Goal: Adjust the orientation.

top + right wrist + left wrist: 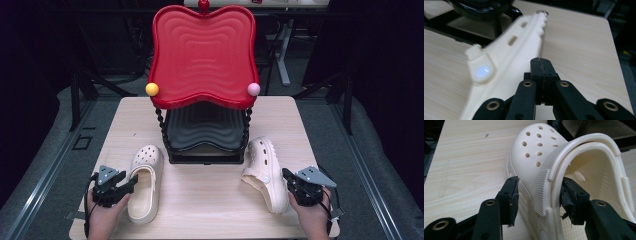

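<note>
Landmark: two-tier stand with a red wavy top tray and a black lower tray, sitting at the back of the pale wooden table.
Left shoe: cream perforated foam clog is lying just left-front of the stand, toe toward it.
Left gripper: jaws are spread, straddling the clog's side wall — likely lining up a pinch.
Right shoe: matching cream clog is lying right-front of the stand.
Right gripper: jaws are pressed together, empty, hovering beside that clog — apparently waiting.
</note>
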The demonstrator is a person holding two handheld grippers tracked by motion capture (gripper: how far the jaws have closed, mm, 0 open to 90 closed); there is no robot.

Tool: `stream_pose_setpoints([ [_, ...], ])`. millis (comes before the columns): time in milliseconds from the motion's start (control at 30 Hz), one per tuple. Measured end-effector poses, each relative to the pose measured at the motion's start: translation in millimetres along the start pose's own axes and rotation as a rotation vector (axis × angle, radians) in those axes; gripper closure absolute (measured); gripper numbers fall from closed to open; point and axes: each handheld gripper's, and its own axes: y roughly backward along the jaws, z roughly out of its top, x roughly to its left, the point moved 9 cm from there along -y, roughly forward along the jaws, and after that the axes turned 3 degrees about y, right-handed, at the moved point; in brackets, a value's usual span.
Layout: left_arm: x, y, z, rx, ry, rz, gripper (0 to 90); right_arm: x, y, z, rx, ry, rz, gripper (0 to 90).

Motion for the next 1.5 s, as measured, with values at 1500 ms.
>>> stream_pose_setpoints([
  [1500,1.7,-7.2,0.4,0.022,0.003,-0.025,51.8,-55.9,3.1,-20.0,0.04,-0.262,-0.01,90.0],
])
